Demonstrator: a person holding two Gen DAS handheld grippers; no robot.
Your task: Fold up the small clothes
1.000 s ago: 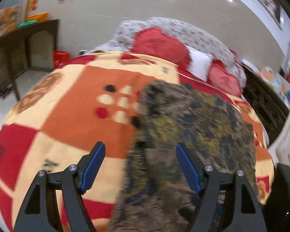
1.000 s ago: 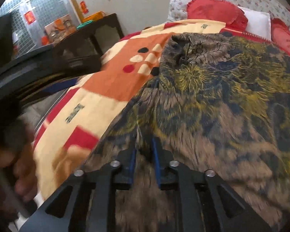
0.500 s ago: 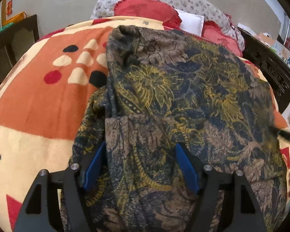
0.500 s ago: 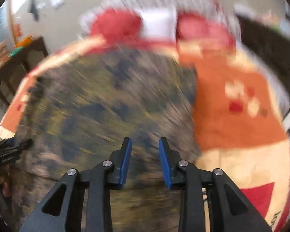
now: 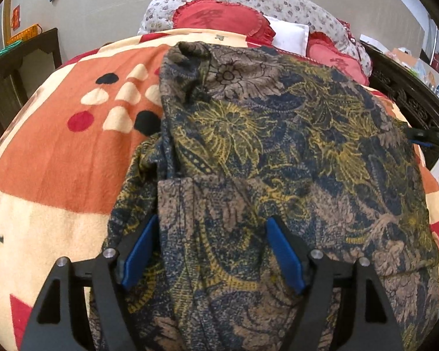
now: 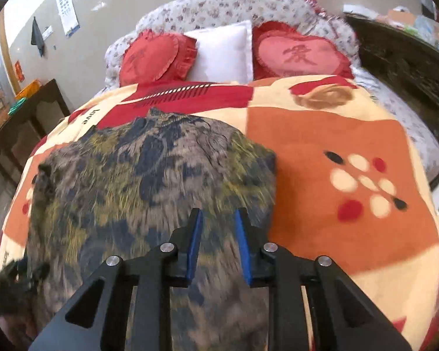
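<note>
Our left gripper (image 5: 210, 251) stands wide open astride a fold of the patterned garment (image 5: 278, 152), which lies spread on the blanket (image 5: 58, 161). Only the right view shows the white pillow (image 6: 222, 55) whole, and our right gripper (image 6: 218, 239), narrowly parted, has nothing clamped; its jaws have just been closing.

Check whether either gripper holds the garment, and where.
Nothing visibly held: left gripper open astride a garment fold; right gripper, jaws just closing, gapped over its edge.
</note>
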